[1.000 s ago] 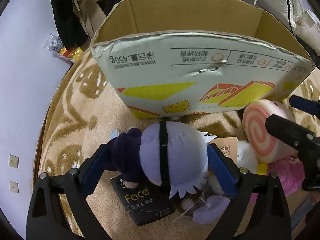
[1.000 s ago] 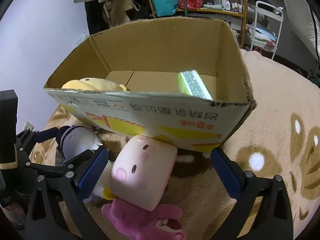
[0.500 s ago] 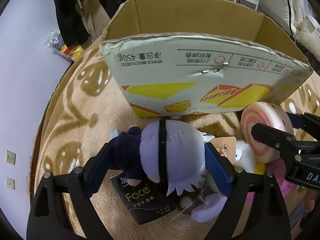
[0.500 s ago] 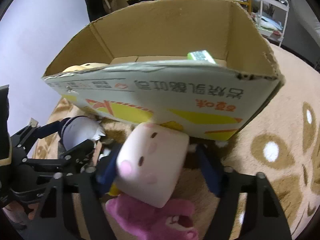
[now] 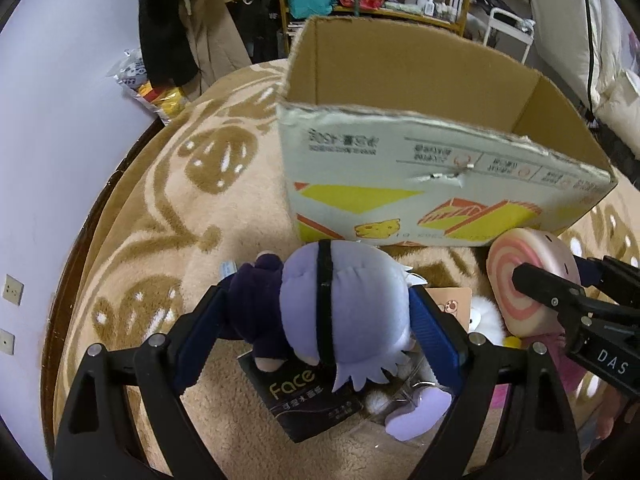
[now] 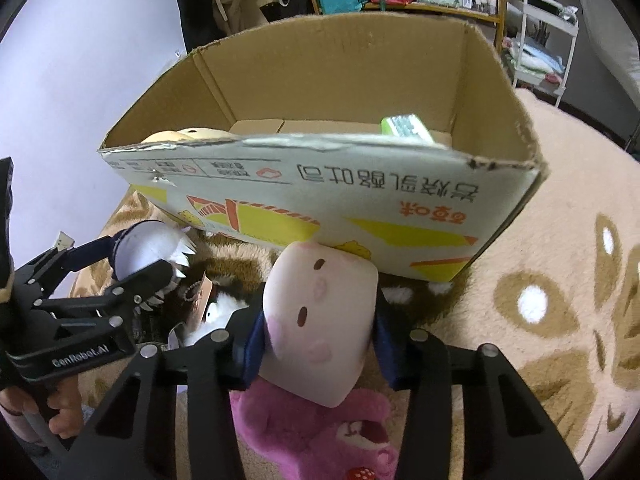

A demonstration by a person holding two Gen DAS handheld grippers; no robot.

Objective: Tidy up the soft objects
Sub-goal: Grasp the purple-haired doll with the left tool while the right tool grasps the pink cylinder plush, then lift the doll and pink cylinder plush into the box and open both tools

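Observation:
My left gripper (image 5: 316, 324) is shut on a purple-haired plush doll (image 5: 344, 312) in front of the open cardboard box (image 5: 420, 184). My right gripper (image 6: 320, 328) is shut on a pink roll-cake plush (image 6: 320, 320) with a face, just before the box's front wall (image 6: 320, 200). The same plush shows its swirl end in the left wrist view (image 5: 520, 280), with the right gripper's fingers (image 5: 560, 292) on it. A magenta bear plush (image 6: 320, 436) lies under it. The doll and left gripper also show in the right wrist view (image 6: 148, 252).
Inside the box lie a yellow plush (image 6: 184, 138) and a green pack (image 6: 404, 126). A black "Face" tissue pack (image 5: 308, 396) and a white plush (image 5: 484, 320) lie on the beige patterned blanket (image 5: 168, 208). Shelves and clothes stand behind the box.
Both grippers have closed on their plush toys. The right gripper went from wide open to clamped on the roll-cake plush. Both views rose slightly, and the box looks further off.

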